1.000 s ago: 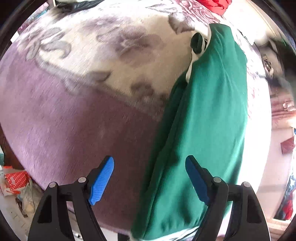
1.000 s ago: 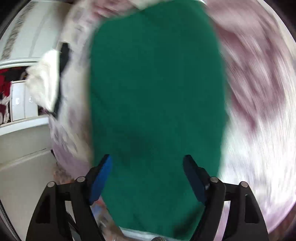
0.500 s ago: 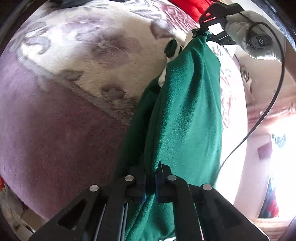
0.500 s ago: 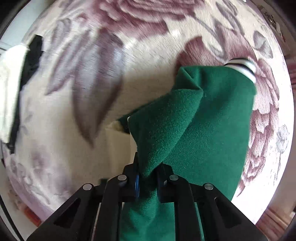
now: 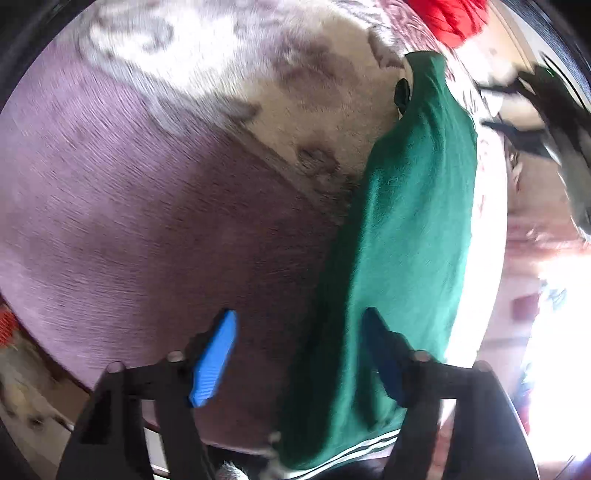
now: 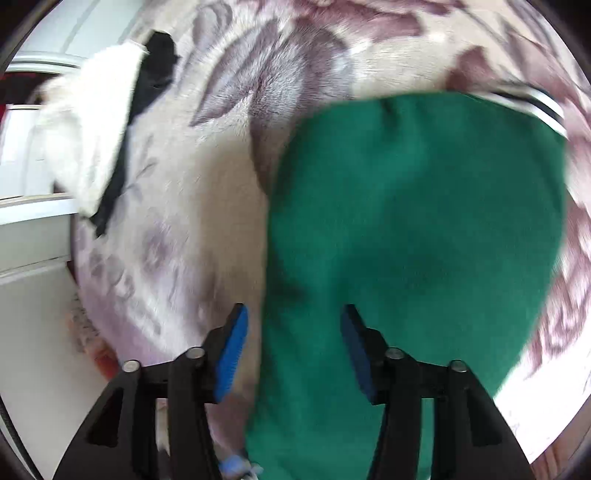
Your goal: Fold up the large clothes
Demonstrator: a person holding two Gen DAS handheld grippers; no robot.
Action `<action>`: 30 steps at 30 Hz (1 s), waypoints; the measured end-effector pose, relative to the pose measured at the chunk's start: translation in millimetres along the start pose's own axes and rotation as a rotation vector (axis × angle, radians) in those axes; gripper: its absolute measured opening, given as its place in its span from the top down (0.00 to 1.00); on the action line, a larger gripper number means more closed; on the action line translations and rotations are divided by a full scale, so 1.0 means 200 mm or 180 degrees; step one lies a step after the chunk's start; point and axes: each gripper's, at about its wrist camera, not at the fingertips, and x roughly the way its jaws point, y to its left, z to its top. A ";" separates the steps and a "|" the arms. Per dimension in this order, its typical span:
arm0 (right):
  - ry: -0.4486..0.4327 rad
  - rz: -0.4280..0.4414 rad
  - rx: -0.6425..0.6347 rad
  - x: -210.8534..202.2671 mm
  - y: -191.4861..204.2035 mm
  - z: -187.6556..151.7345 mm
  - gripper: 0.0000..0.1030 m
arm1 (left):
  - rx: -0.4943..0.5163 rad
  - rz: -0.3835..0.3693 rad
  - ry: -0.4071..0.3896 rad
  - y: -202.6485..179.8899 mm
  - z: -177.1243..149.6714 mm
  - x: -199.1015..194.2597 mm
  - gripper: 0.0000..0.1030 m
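Note:
A dark green fleece garment (image 5: 402, 236) lies folded into a long strip on the floral blanket (image 5: 147, 206). Its striped white hem shows at the near end in the left wrist view and at the far end in the right wrist view (image 6: 413, 221). My left gripper (image 5: 299, 354) is open, with the garment's left edge lying between its blue pads. My right gripper (image 6: 293, 347) is open above the garment's near left edge. Neither holds anything.
A red cloth (image 5: 450, 18) lies at the far end of the bed. A white and black garment (image 6: 110, 125) lies at the bed's left edge, next to white furniture (image 6: 29, 236). The other gripper (image 5: 546, 122) shows blurred at right.
Half a second ago both grippers were shut on the green garment. Both have opened and let it go, and it now lies flat on the blanket.

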 end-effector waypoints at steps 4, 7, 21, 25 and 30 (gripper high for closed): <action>-0.0189 -0.0157 -0.0148 -0.17 -0.25 -0.47 0.29 | 0.0079 0.0133 0.0131 0.03 -0.08 -0.04 0.33; -0.0072 -0.0240 -0.0122 -0.15 -0.48 -0.85 0.27 | 0.0022 0.0202 0.0299 0.04 -0.21 0.01 0.33; 0.0464 0.0771 0.1219 0.30 -1.16 -2.09 0.78 | -0.0212 -0.0188 0.0134 -0.04 -0.61 -0.06 0.79; 0.0436 0.0722 0.1309 0.29 -1.24 -2.14 0.80 | -0.0129 0.0117 0.0392 0.02 -0.61 0.16 0.74; 0.0676 0.0571 0.1211 0.37 -1.26 -2.08 0.73 | -0.0128 0.0227 0.0448 -0.05 -0.56 0.12 0.70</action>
